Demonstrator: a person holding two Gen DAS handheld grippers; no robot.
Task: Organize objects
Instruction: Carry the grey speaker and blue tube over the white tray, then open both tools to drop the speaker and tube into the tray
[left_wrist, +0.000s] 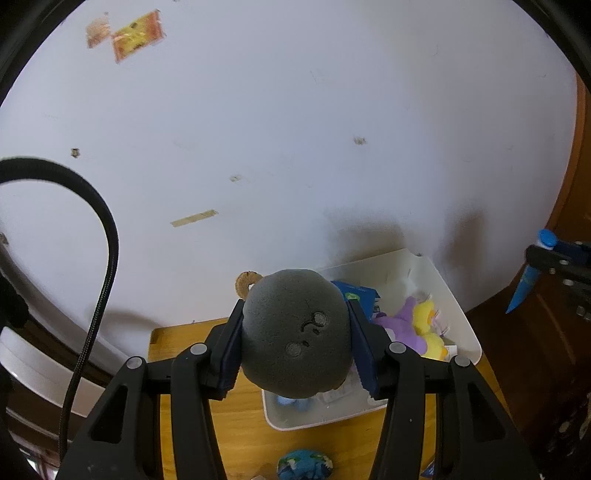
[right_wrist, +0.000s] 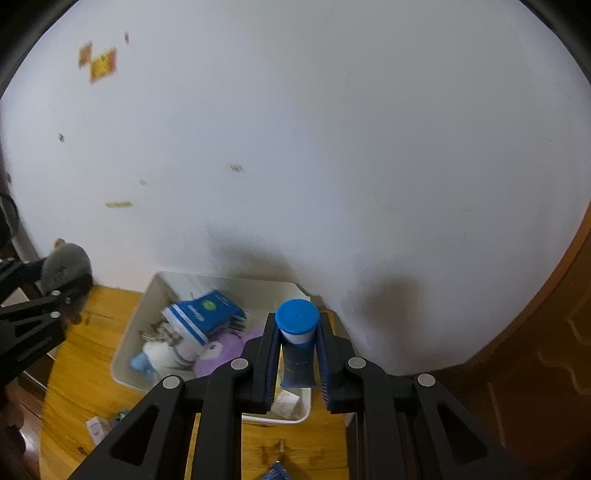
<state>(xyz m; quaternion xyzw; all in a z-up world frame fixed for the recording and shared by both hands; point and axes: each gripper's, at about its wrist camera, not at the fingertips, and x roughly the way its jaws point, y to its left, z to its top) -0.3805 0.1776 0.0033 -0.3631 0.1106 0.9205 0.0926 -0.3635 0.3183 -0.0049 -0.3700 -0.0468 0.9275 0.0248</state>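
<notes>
In the left wrist view, the left hand-held gripper (left_wrist: 295, 334) fills the lower part of the frame, and its two pads are clamped on a grey plush toy (left_wrist: 295, 332) – a round soft head with a small brown ear at its upper left. Behind and below the toy stands a white bin (left_wrist: 461, 317) on the wooden tabletop (left_wrist: 236, 417), against the white wall (left_wrist: 295, 129). In the bin lie a purple plush (left_wrist: 400, 323), a yellow plush (left_wrist: 428, 325) just beside it and a blue box (left_wrist: 360, 295). A blue-green ball (left_wrist: 304, 464) lies at the bottom edge. At the right edge the right hand-held gripper (left_wrist: 543, 258) holds a blue tube (left_wrist: 526, 282).

In the right wrist view, the right hand-held gripper (right_wrist: 298, 354) is in the lower centre, closed on the blue tube (right_wrist: 297, 339), which stands cap up between the pads. The white bin (right_wrist: 129, 350) lies under it – the blue box (right_wrist: 203, 317) and the purple plush (right_wrist: 225, 354) are inside. At the left edge the left hand-held gripper (right_wrist: 62, 280) holds the grey plush toy (right_wrist: 64, 266) above the tabletop (right_wrist: 88, 354).
</notes>
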